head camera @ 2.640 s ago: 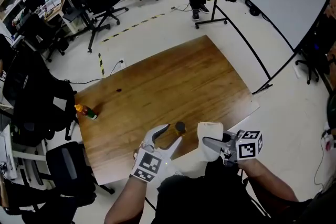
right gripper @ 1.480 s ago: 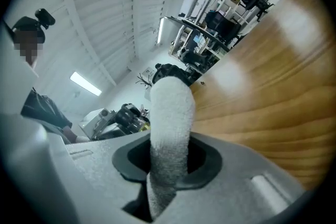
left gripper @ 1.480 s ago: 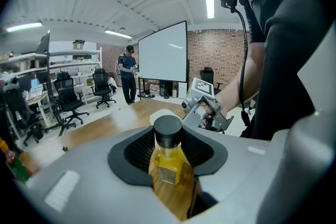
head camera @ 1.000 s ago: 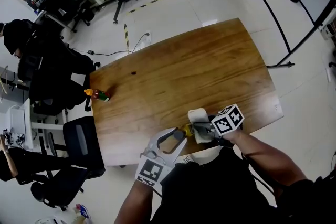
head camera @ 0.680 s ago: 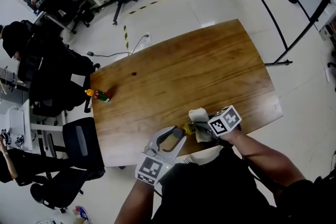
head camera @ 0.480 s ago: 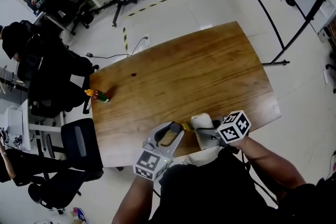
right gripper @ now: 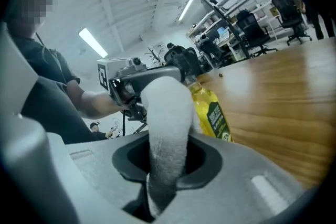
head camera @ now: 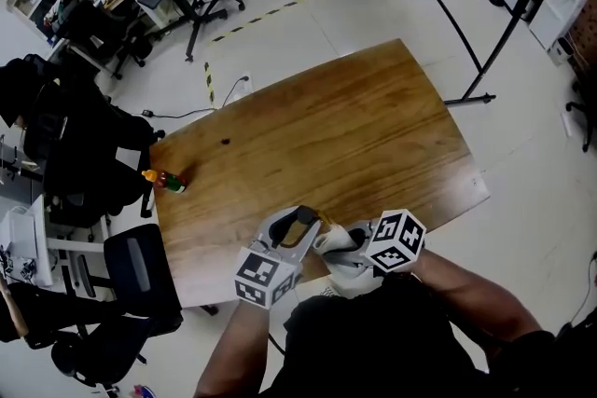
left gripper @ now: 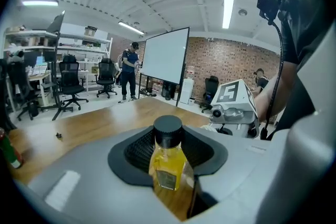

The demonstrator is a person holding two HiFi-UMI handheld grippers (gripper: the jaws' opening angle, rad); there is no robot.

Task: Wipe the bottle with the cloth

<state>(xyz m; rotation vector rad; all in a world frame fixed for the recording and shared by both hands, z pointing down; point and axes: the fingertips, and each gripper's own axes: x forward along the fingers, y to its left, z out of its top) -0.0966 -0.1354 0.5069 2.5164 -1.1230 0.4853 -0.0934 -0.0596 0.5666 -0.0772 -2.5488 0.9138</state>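
Observation:
A small bottle of yellow liquid with a black cap stands upright between my left gripper's jaws, which are shut on its body. In the head view that bottle is held at the wooden table's near edge. My right gripper is shut on a white rolled cloth, whose top lies against the bottle's side next to its green label. In the head view the cloth sits just right of the bottle, in front of the right gripper's marker cube.
A small orange-capped bottle lies near the table's left edge, and a dark speck sits farther back. Black office chairs crowd the left side. A whiteboard stand rises past the right edge. A person stands far off.
My right gripper has carried the cloth left until it rests against the bottle. The left gripper keeps its hold on the bottle. The head view has shifted slightly.

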